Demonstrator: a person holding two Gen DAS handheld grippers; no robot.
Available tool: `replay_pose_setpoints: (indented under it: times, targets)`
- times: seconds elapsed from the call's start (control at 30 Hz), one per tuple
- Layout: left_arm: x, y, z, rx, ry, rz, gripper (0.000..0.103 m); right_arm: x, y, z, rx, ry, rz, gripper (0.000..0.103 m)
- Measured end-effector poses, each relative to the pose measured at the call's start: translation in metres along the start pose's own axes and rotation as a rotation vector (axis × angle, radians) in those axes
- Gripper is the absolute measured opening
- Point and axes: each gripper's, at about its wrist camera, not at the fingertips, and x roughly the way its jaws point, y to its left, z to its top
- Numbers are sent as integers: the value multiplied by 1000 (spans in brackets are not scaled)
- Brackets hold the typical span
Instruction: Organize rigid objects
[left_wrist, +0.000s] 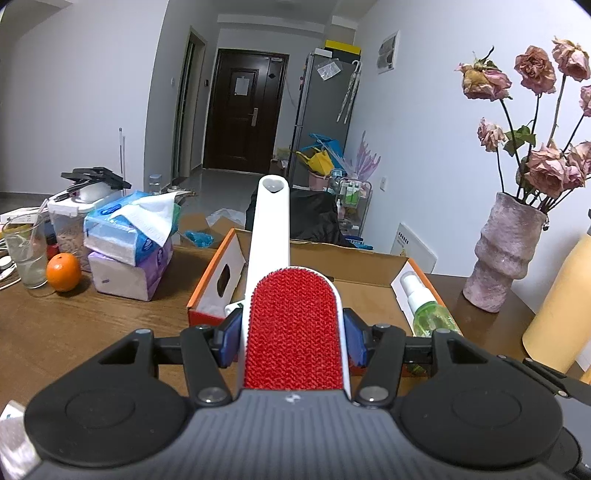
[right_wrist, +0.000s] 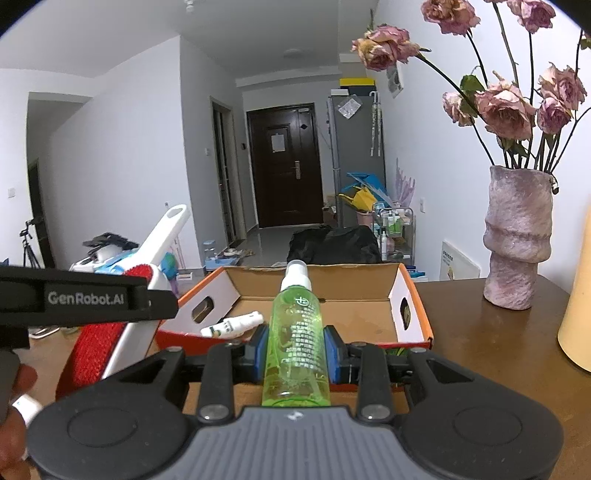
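My left gripper (left_wrist: 292, 341) is shut on a white lint brush (left_wrist: 291, 325) with a red pad, its handle pointing forward over the open orange cardboard box (left_wrist: 210, 280). The brush also shows in the right wrist view (right_wrist: 110, 332) at the left. My right gripper (right_wrist: 295, 354) is shut on a green spray bottle (right_wrist: 295, 332) with a white cap, held at the box's (right_wrist: 413, 314) near edge. The bottle shows in the left wrist view (left_wrist: 428, 310) at the right. A small white tube (right_wrist: 232, 325) lies inside the box.
A pink vase (right_wrist: 517, 240) with dried roses stands on the wooden table (left_wrist: 74, 332) at the right, beside a tall yellow container (right_wrist: 576, 314). Tissue packs (left_wrist: 129, 251), an orange (left_wrist: 63, 272), a glass (left_wrist: 26, 254) and a plastic tub stand at the left.
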Motion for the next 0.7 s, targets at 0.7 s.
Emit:
replay_pose_setpoints:
  times: [0.7]
  targets:
    - [86,-13,31,11,-7,41,57,83,-28,26,48,42,-50,30]
